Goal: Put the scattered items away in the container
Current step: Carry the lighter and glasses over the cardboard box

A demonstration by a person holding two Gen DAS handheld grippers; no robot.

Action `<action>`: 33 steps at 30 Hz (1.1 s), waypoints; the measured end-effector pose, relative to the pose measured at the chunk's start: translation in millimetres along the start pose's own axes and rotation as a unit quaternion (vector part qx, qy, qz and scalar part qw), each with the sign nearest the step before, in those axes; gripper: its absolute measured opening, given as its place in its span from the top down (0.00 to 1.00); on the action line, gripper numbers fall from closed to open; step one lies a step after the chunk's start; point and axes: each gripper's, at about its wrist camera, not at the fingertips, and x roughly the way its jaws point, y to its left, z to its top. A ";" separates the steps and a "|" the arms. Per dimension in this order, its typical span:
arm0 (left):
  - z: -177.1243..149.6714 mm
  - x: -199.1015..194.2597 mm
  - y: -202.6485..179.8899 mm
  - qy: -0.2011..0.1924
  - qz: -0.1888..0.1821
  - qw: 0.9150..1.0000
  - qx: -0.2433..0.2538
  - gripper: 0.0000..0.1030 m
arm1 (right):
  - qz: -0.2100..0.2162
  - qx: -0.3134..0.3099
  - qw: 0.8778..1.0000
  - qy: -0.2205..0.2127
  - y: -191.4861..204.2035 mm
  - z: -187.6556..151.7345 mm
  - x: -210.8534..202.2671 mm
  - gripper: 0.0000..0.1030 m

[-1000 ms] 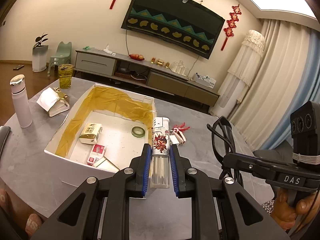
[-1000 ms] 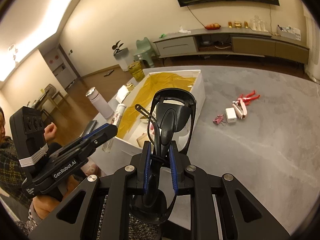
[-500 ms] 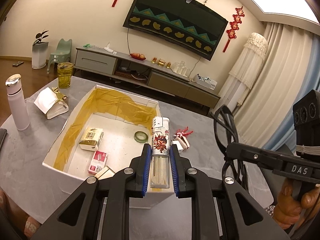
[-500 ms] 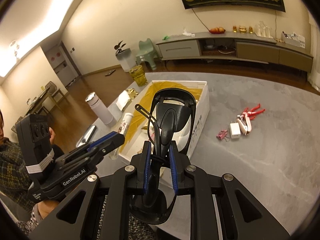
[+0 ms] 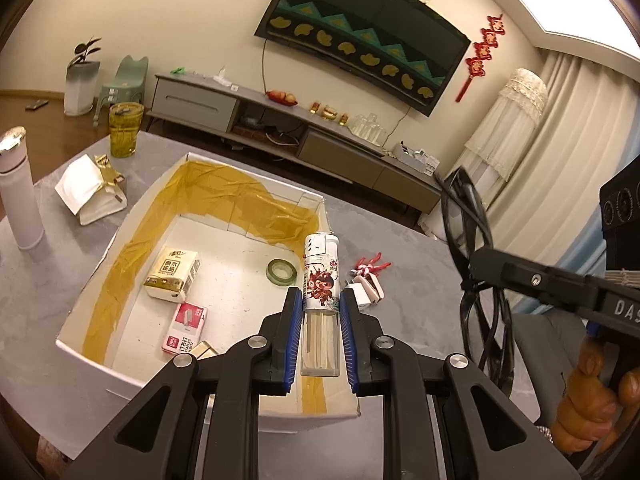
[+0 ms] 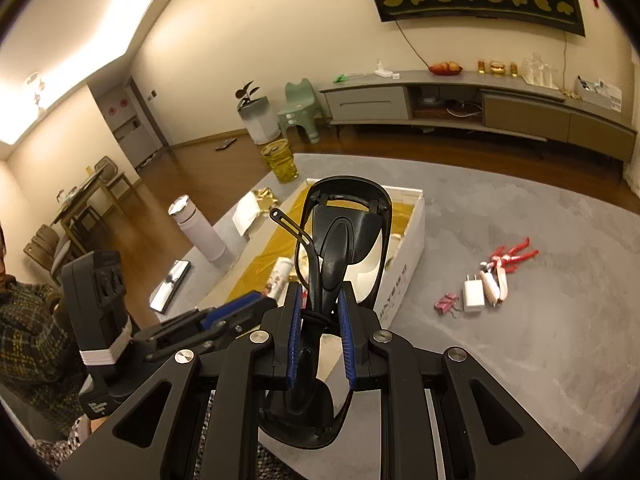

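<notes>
Left gripper (image 5: 319,332) clenched on a lighter (image 5: 321,280), gripped by its clear lower body, its long axis running forward along the fingers, printed cap end leading; the lighter hangs above the near right corner of the white cardboard box (image 5: 120,236), whose floor lies directly below and ahead; box already holds a tissue packet (image 5: 173,269), a staple box (image 5: 185,326) and a green tape roll (image 5: 281,271); right gripper (image 6: 320,334) clamped on black sunglasses (image 6: 340,248), folded, long axis also forward, poised beside the box's outer wall, box lying ahead and to its left; the left gripper is judged nearer to a drop; a charger plug (image 6: 473,295), a pink clip (image 6: 446,303) and a red-tasselled item (image 6: 508,258) remain on the grey table (image 6: 520,360), right of the box
</notes>
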 end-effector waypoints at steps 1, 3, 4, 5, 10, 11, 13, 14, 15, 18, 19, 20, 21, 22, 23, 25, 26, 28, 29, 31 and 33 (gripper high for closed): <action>1.3 3.2 1.6 0.003 0.001 1.000 -0.006 0.81 | 0.001 -0.003 1.000 0.000 0.1 4.1 2.5 0.82; 3.6 9.4 4.9 0.007 0.004 1.000 -0.017 0.81 | 0.001 -0.008 1.000 0.001 0.5 11.4 7.4 0.82; 4.6 12.4 6.7 0.010 0.006 1.000 -0.024 0.81 | 0.000 -0.010 1.000 0.002 0.1 15.2 10.3 0.82; 5.9 15.3 8.8 0.014 0.005 0.999 -0.030 0.81 | 0.001 -0.013 1.000 0.003 -0.1 18.7 13.4 0.82; 4.7 27.8 8.8 0.032 0.001 0.999 -0.042 0.81 | 0.002 -0.017 1.000 0.011 -2.0 37.3 33.8 0.82; 4.7 29.5 8.0 0.033 0.000 0.999 -0.042 0.81 | 0.001 -0.018 1.000 0.013 -2.2 39.9 37.4 0.82; 4.2 31.7 6.5 0.037 -0.003 0.998 -0.041 0.81 | 0.002 -0.019 1.000 0.017 -2.2 46.3 44.6 0.82; 4.1 32.5 6.0 0.038 -0.005 0.998 -0.041 0.81 | 0.003 -0.019 1.000 0.019 -2.3 48.7 47.3 0.82; 3.9 32.9 6.1 0.039 -0.006 0.998 -0.042 0.81 | 0.003 -0.019 1.000 0.021 -2.6 50.6 49.8 0.82; 3.0 33.6 9.0 0.042 -0.009 0.998 -0.048 0.81 | 0.005 -0.024 0.999 0.025 -1.2 57.8 58.1 0.82; 1.9 34.2 11.3 0.044 -0.010 0.998 -0.053 0.81 | 0.006 -0.025 0.999 0.029 -1.6 60.0 61.8 0.82; 1.0 34.9 13.2 0.046 -0.011 0.997 -0.058 0.81 | 0.009 -0.024 0.999 0.033 -1.9 62.1 66.0 0.82; 0.6 35.5 14.2 0.048 -0.012 0.997 -0.061 0.81 | 0.010 -0.024 0.999 0.036 -1.5 63.0 69.4 0.82; -0.5 36.5 15.3 0.050 -0.013 0.997 -0.063 0.81 | 0.010 -0.026 0.999 0.040 -1.1 64.7 73.2 0.82; -1.6 37.4 16.5 0.053 -0.014 0.996 -0.066 0.81 | 0.010 -0.028 0.999 0.043 -0.8 67.1 77.0 0.82; -3.0 40.3 17.5 0.058 -0.020 0.996 -0.069 0.81 | 0.011 -0.032 0.998 0.049 -0.1 71.7 85.3 0.82; -3.3 41.2 17.9 0.059 -0.020 0.996 -0.071 0.81 | 0.011 -0.033 0.998 0.050 -0.3 74.3 88.3 0.82; -3.2 44.2 17.9 0.062 -0.026 0.995 -0.074 0.81 | 0.009 -0.040 0.998 0.054 0.8 79.5 95.5 0.82; -3.3 45.6 18.5 0.063 -0.028 0.995 -0.076 0.81 | 0.009 -0.045 0.997 0.055 1.8 81.6 98.6 0.82; -3.5 49.2 19.5 0.066 -0.033 0.994 -0.079 0.81 | 0.011 -0.055 0.997 0.061 4.0 84.6 105.9 0.82; -4.0 52.2 20.3 0.067 -0.035 0.994 -0.079 0.81 | 0.011 -0.063 0.996 0.066 6.1 86.3 113.8 0.82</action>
